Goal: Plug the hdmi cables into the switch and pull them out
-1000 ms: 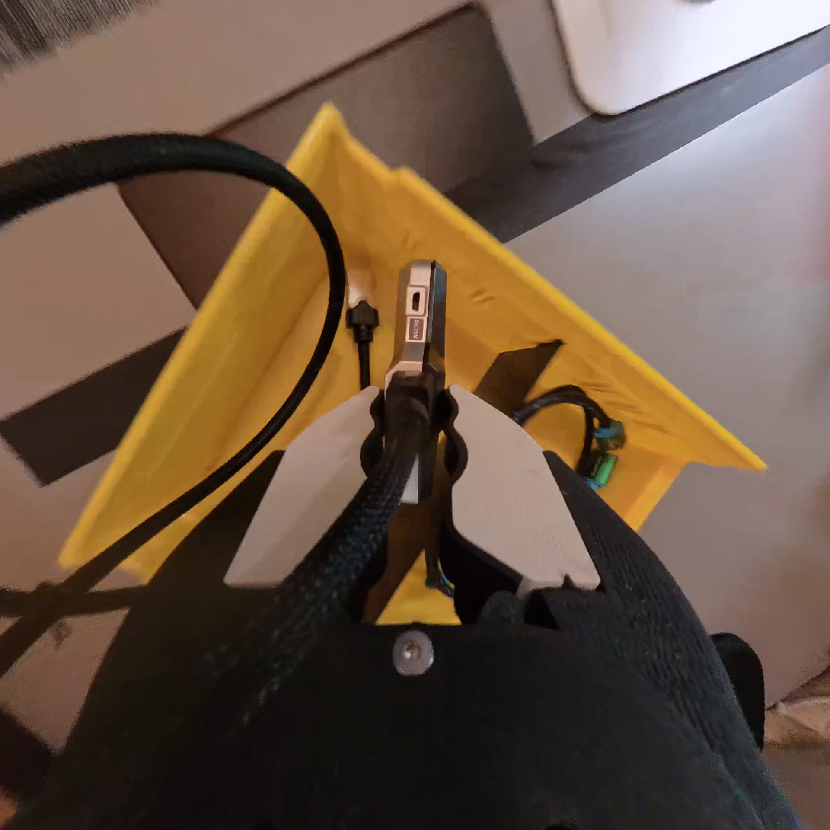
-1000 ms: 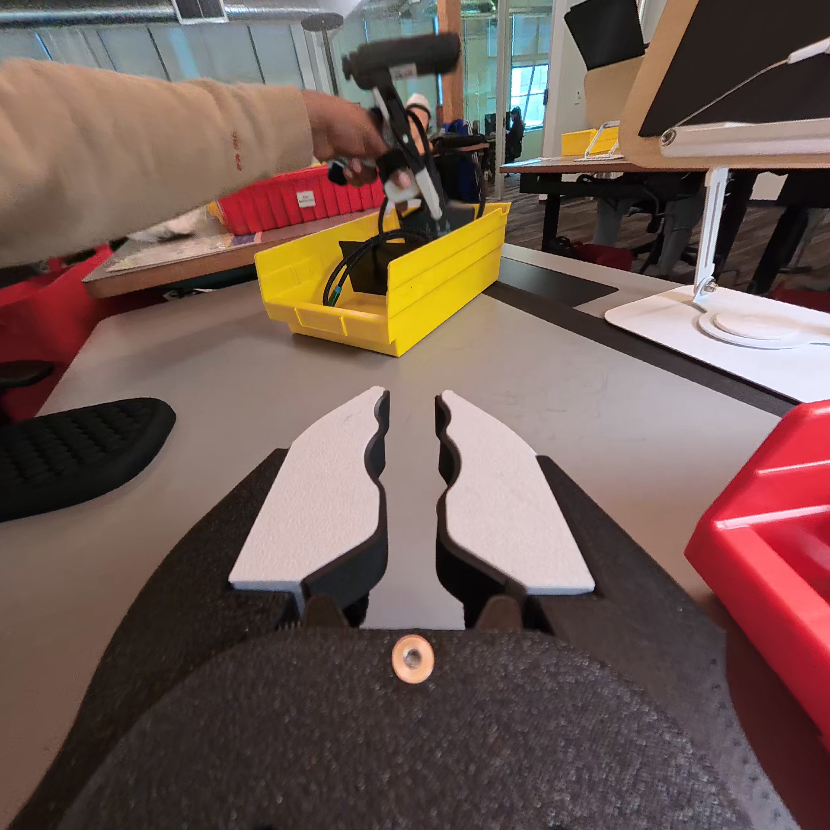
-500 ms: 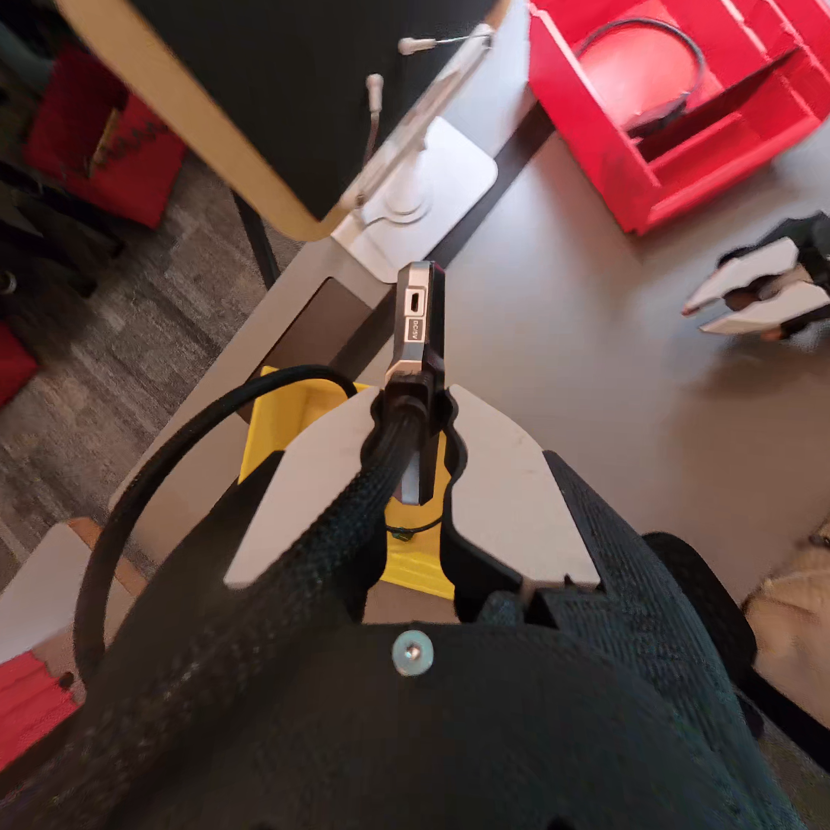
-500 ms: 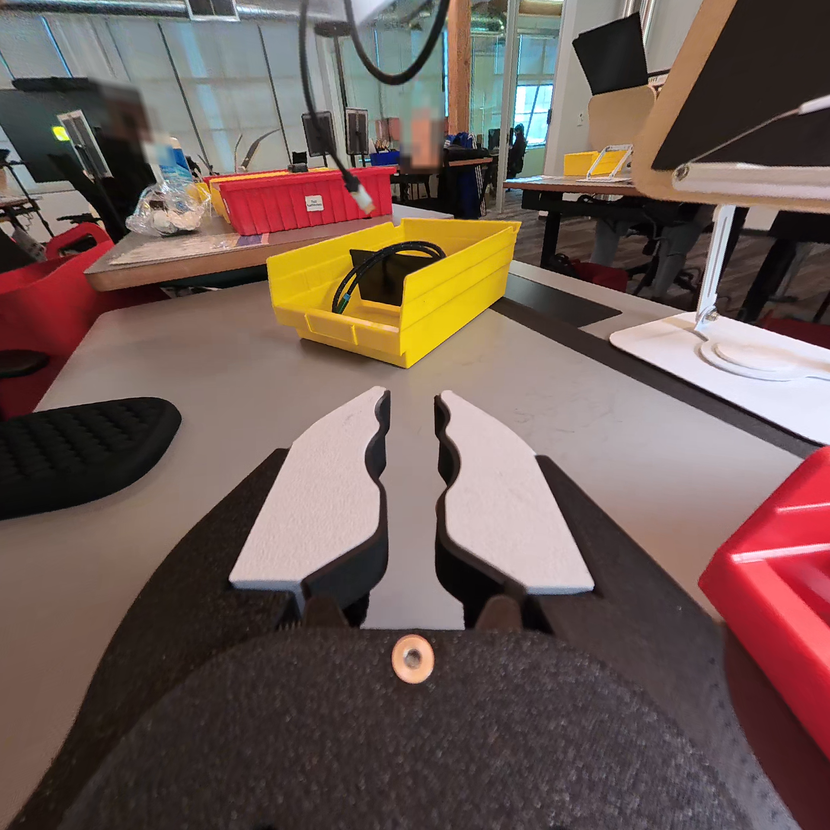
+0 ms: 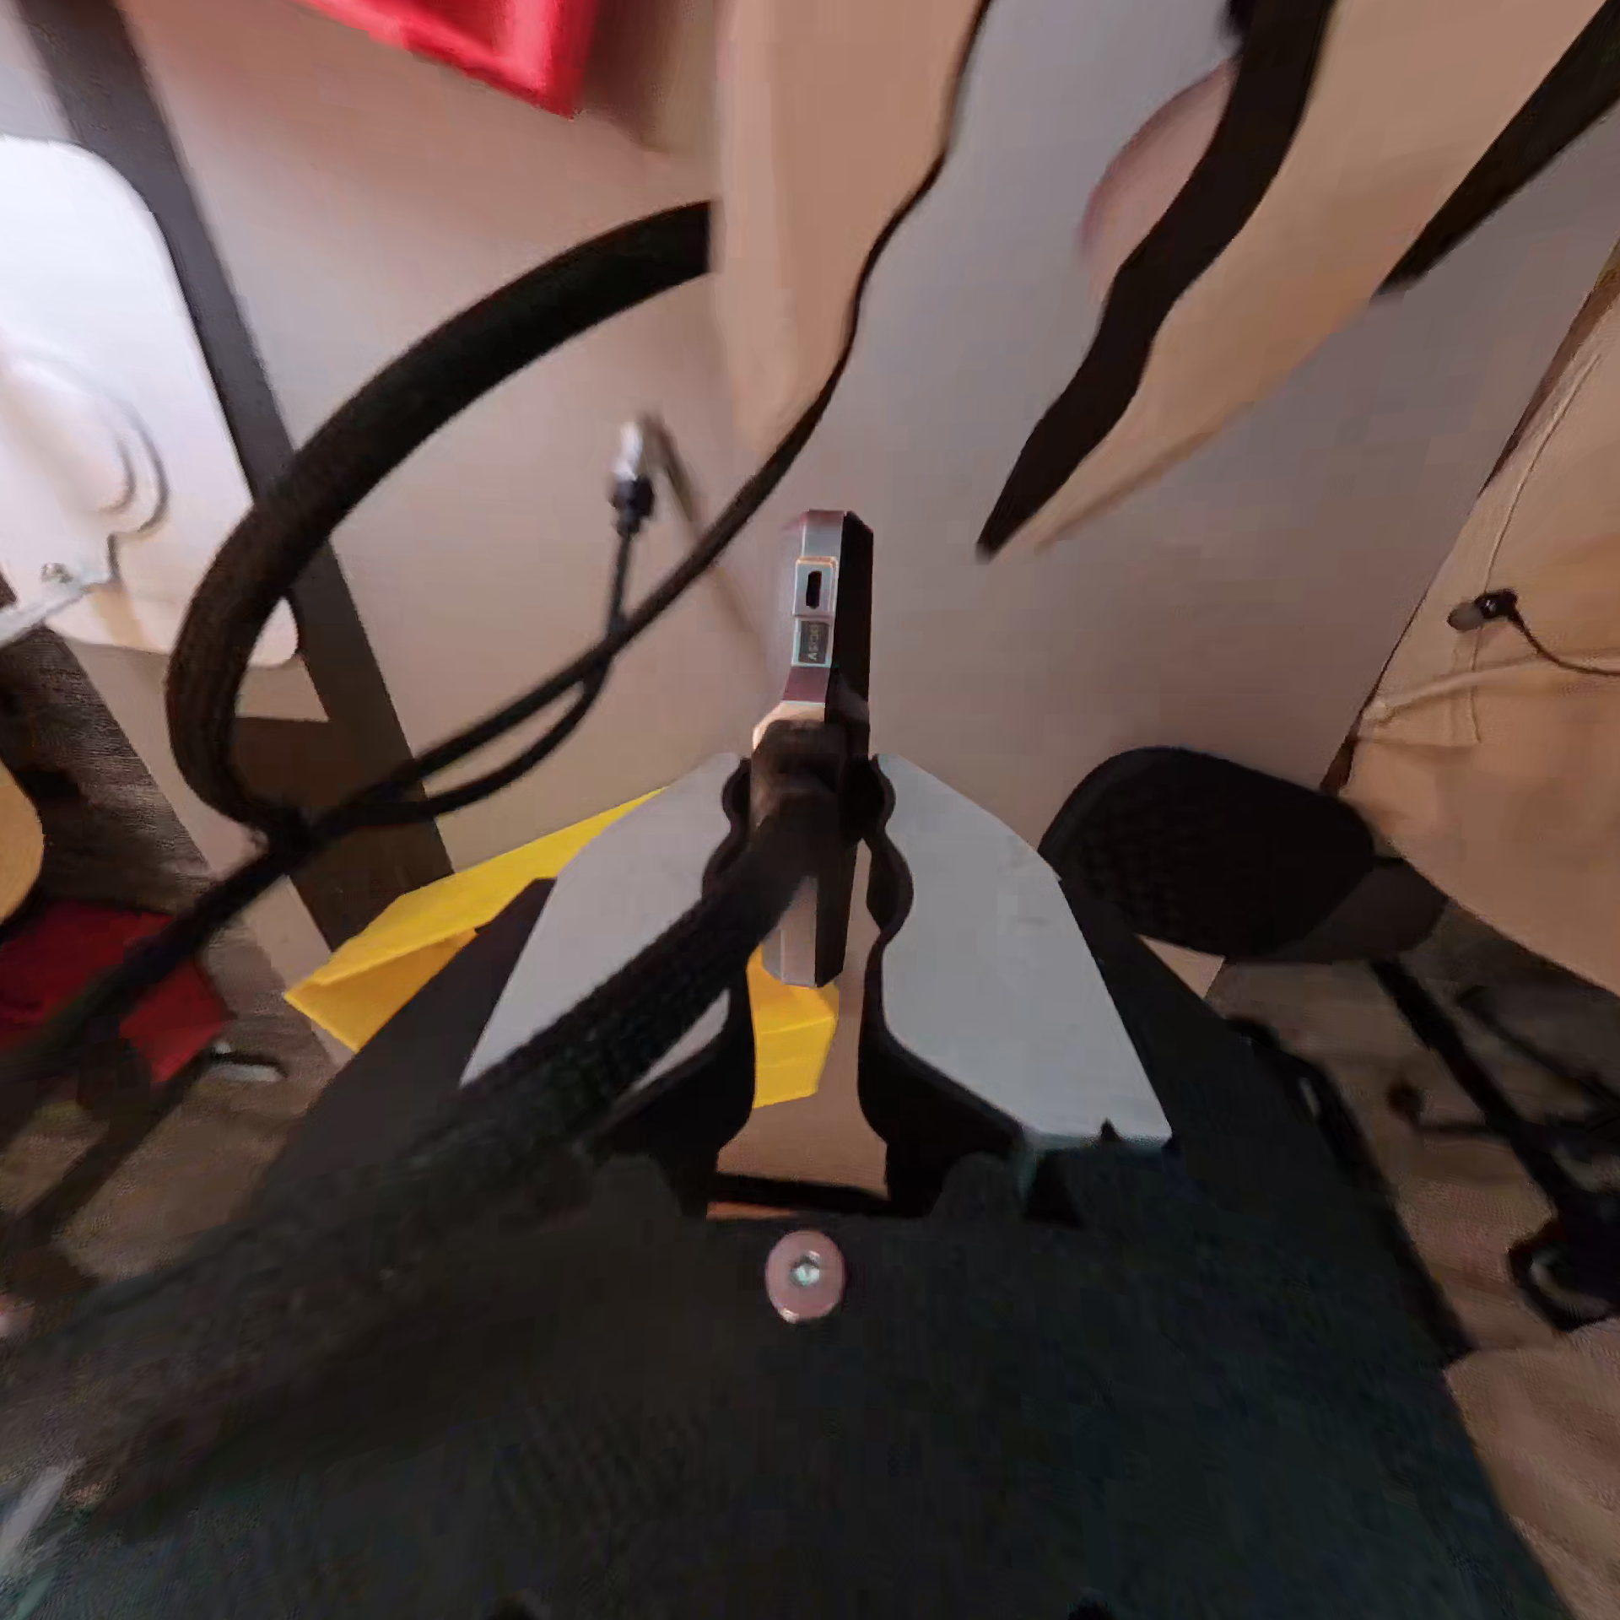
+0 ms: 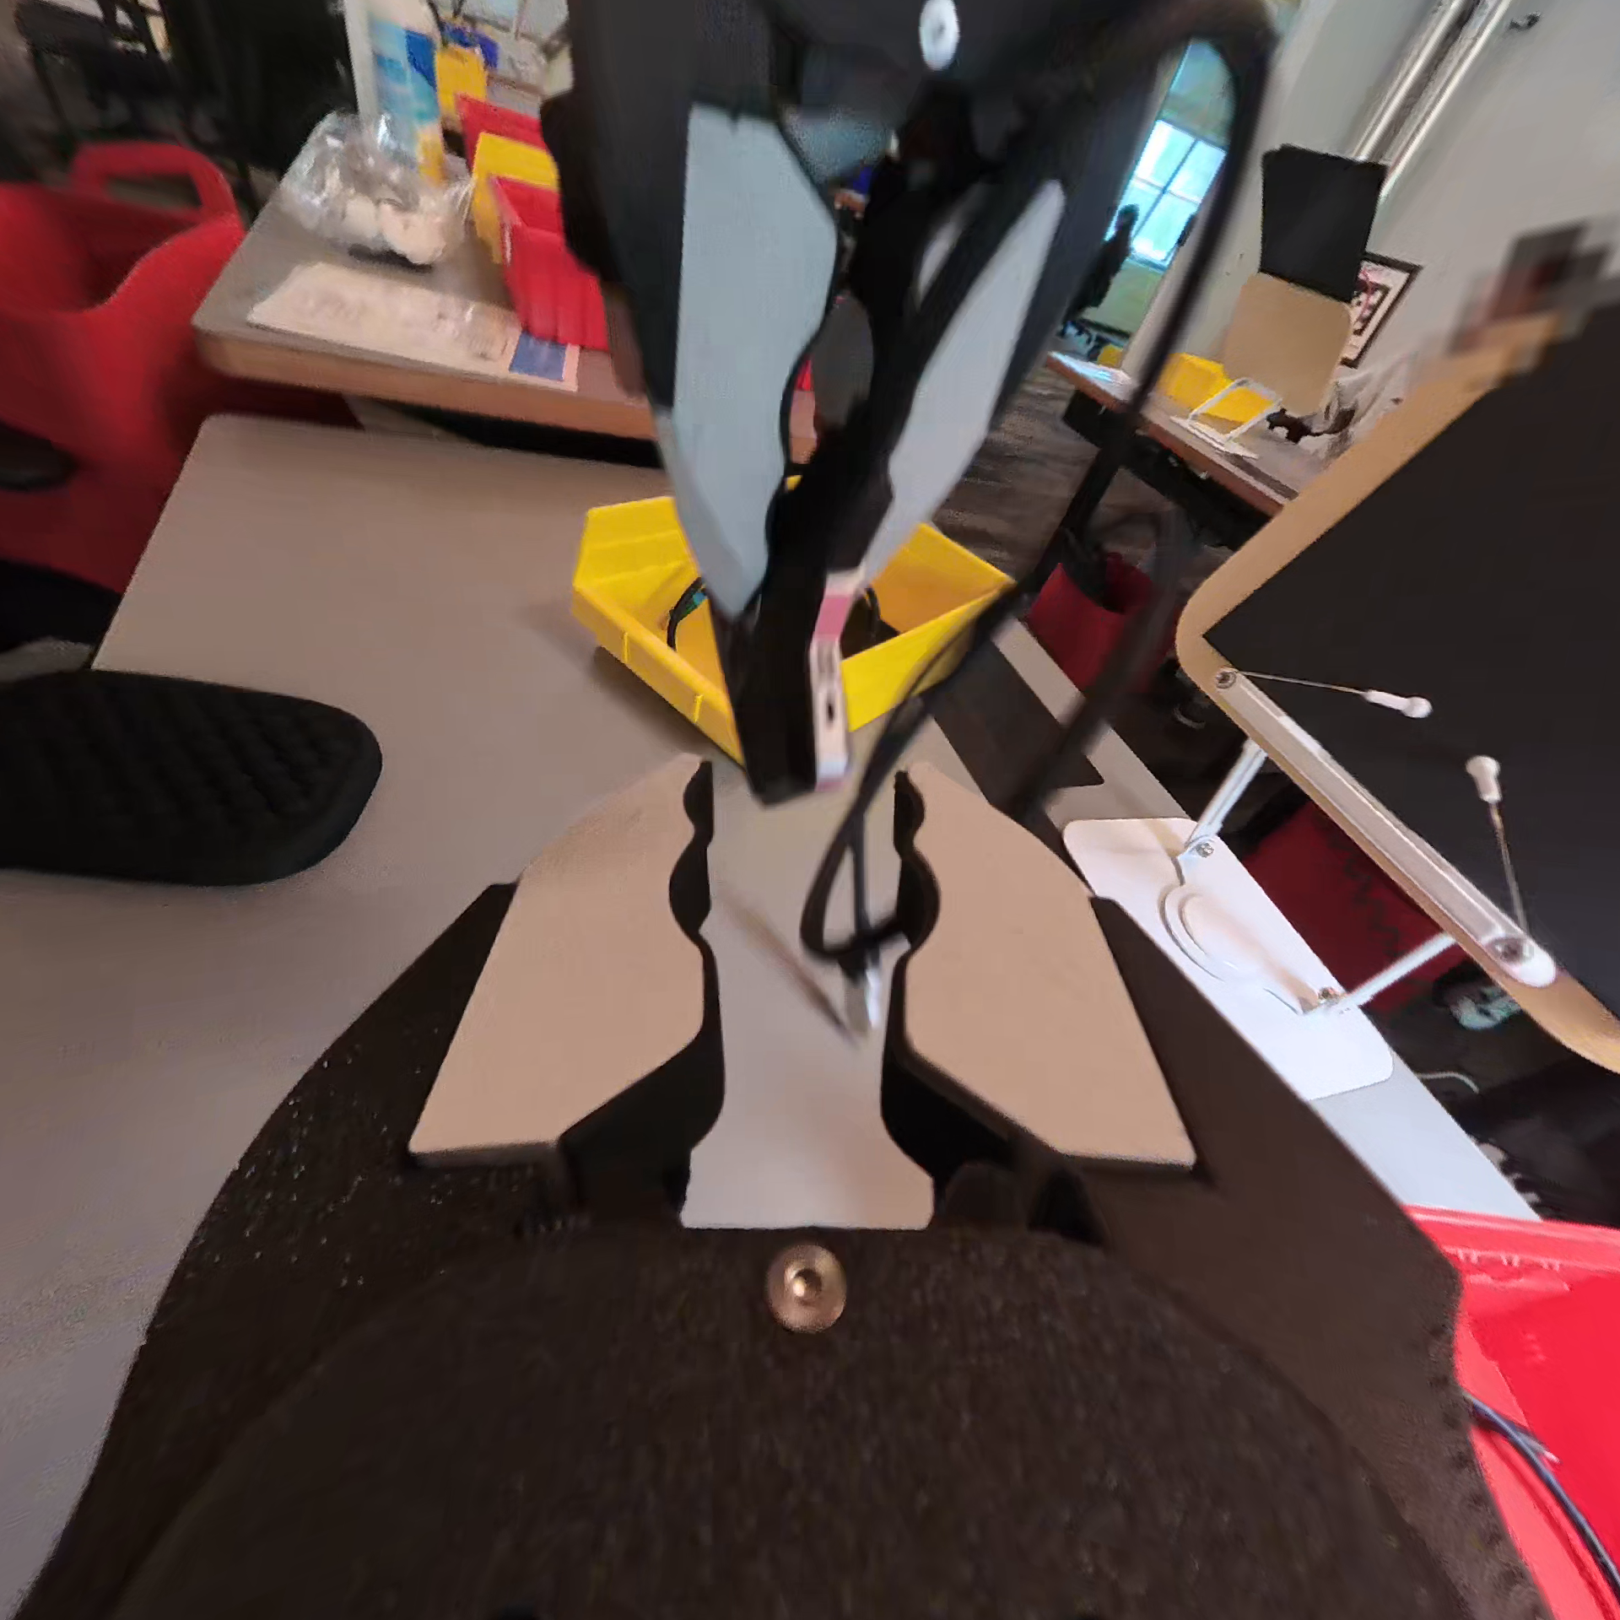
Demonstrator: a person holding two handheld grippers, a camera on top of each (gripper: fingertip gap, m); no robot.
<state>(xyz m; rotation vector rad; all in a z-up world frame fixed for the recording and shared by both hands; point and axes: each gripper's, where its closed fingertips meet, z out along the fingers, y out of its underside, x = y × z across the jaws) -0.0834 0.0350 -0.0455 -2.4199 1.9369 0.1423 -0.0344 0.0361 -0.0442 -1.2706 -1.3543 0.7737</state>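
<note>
Switch [image 5: 824, 666] with its thick black cable [image 5: 368, 456] sits pinched tight in the left gripper [image 5: 811, 815] above the table [image 6: 351, 543], while the right gripper [image 6: 802, 877] waits half open below, so next it probably has to grab the dangling thin cable plug [image 6: 859, 991].

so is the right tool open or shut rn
Open: the right tool shows bare table between its fingers, gripping nothing; the switch hangs just ahead.

Left hand-held gripper [image 5: 806, 789] clamped, right hand-held gripper [image 6: 802, 793] parted.
</note>
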